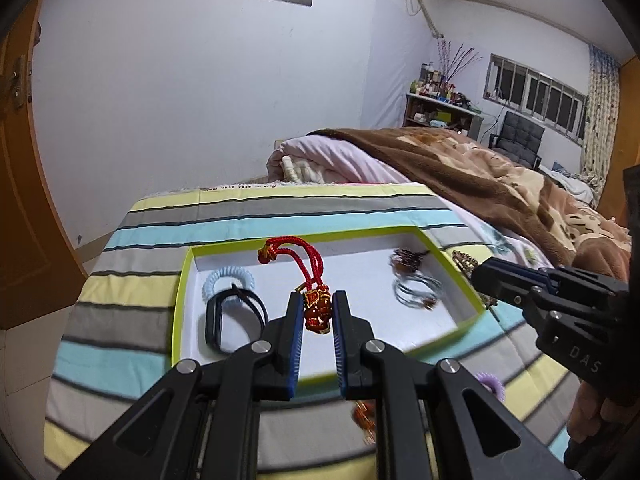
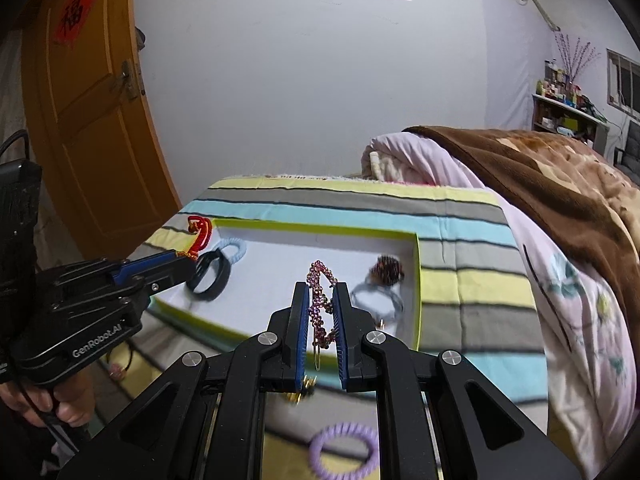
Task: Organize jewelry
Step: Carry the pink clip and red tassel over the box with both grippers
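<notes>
A shallow box (image 1: 182, 280) with a lime-green rim and white floor lies on the striped bedspread; it also shows in the right wrist view (image 2: 418, 264). My left gripper (image 1: 317, 304) is shut on a red cord charm (image 1: 316, 308) with brown beads, held over the box. My right gripper (image 2: 322, 300) is shut on a pink rhinestone hair clip (image 2: 320, 304) above the box's near side. In the box lie a pale blue spiral hair tie (image 1: 228, 278), a black band (image 1: 236, 312), silver bangles (image 1: 416, 290) and a dark beaded piece (image 1: 408, 258).
A purple spiral hair tie (image 2: 344, 454) and a small gold piece (image 2: 300, 394) lie on the bedspread in front of the box. A brown blanket (image 1: 500, 184) and pink quilt are piled to the right. An orange door (image 2: 92, 92) stands at left.
</notes>
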`<state>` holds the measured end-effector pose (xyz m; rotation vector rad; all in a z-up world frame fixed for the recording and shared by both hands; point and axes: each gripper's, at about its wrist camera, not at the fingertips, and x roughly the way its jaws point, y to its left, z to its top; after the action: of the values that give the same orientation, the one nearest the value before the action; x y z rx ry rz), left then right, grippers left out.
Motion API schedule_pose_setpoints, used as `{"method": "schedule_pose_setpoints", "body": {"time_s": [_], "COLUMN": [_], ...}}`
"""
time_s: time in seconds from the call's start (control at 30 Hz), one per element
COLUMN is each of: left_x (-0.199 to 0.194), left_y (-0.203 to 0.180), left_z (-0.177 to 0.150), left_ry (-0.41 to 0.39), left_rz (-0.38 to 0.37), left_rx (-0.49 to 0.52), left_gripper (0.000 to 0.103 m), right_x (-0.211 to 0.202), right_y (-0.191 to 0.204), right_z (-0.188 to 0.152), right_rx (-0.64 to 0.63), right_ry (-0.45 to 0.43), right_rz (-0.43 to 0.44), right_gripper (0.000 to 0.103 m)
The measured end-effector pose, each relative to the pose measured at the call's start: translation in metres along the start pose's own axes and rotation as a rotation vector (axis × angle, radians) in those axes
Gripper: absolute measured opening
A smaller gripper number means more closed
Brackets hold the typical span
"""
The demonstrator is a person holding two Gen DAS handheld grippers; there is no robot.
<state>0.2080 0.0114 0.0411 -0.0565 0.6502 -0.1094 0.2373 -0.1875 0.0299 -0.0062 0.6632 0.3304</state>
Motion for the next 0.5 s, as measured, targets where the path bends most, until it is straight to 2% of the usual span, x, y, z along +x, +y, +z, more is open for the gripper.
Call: {"method": "schedule_pose_setpoints", "body": {"time_s": [0.5], "left_x": [0.08], "left_y": [0.021], "left_z": [0.018], "left_ry": [0.108], "left_rz": [0.032], "left_rx": [-0.039], "left_gripper": [0.015], "right_x": [0.1], "right_y": [-0.028], "right_z": [0.023], "right_rx": [0.014], "right_ry": [0.129], "right_rz": [-0.016], "right_gripper": [0.012]}}
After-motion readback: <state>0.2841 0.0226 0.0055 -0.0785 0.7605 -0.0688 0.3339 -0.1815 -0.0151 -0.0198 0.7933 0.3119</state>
